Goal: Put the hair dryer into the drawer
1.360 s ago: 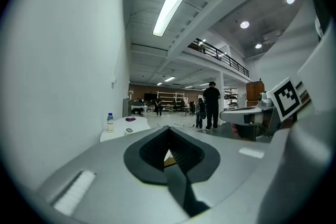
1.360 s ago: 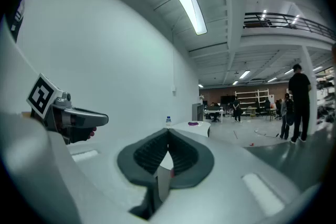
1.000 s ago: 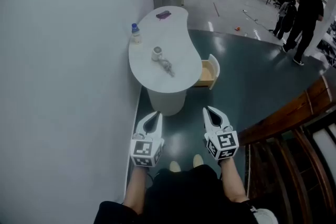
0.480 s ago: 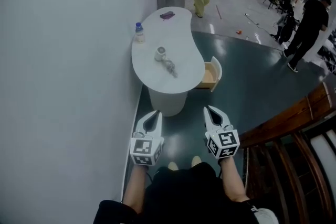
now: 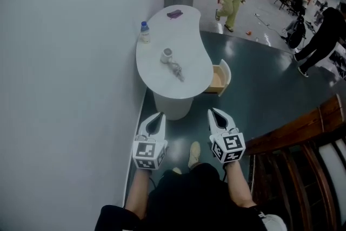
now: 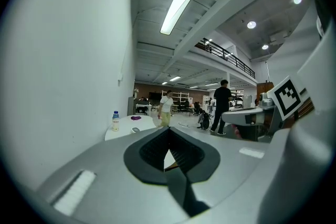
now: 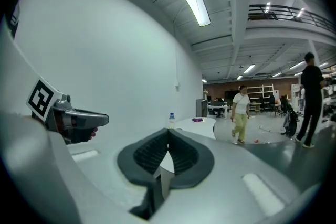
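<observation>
Foot (image 5: 193, 153) steps toward table (image 5: 154, 81); hair dryer (image 5: 173, 66) on it lies lengthwise ahead of left gripper (image 5: 158, 116) & right gripper (image 5: 214, 112), jaws together, empty, left prob. nearer.

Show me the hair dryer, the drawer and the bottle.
hair dryer (image 5: 171, 63), head view, its middle.
drawer (image 5: 216, 80), head view, its wooden inside.
bottle (image 5: 145, 34), head view, its body.

You'll find the grey hair dryer (image 5: 167, 55) lying mid-worktop (image 5: 189, 24); the pale wooden drawer (image 5: 218, 79) stands open under its right edge.
</observation>
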`<state>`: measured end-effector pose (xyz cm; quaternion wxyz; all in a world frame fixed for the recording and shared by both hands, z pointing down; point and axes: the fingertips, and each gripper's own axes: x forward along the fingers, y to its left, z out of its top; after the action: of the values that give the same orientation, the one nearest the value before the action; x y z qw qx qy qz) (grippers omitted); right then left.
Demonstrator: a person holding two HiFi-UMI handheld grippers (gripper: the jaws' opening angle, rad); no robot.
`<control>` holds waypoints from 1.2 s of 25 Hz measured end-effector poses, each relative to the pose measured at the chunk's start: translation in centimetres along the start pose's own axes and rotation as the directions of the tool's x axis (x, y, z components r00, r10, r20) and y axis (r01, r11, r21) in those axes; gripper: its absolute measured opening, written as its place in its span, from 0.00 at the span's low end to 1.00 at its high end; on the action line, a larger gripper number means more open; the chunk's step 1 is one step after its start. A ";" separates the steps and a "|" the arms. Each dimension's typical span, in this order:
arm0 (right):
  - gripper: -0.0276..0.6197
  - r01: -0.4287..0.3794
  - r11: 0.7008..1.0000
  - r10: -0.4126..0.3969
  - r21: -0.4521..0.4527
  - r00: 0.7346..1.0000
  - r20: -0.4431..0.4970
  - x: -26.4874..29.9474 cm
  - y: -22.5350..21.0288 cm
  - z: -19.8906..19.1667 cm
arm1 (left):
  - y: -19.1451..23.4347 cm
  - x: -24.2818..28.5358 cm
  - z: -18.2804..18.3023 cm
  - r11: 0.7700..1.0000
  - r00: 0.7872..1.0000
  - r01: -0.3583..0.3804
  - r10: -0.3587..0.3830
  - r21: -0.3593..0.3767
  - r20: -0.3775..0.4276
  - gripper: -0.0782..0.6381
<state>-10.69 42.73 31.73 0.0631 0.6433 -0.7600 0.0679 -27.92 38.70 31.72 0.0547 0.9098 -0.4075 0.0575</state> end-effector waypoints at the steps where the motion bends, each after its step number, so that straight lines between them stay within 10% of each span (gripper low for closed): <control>1: 0.05 -0.004 1.000 0.004 0.002 1.000 -0.001 0.7 -0.4 0.0 | 0.2 0.7 0.1 1.000 1.000 -0.002 0.002 0.000 -0.001 0.12; 30: 0.05 -0.193 0.981 0.194 0.025 0.980 -0.042 22.2 -14.5 0.7 | 5.4 22.5 1.5 0.985 0.983 -0.173 0.172 -0.008 -0.067 0.12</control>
<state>-0.07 18.70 35.44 0.0662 0.5652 -0.8167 0.0958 -16.95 18.36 33.88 0.0693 0.8683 -0.4830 0.0891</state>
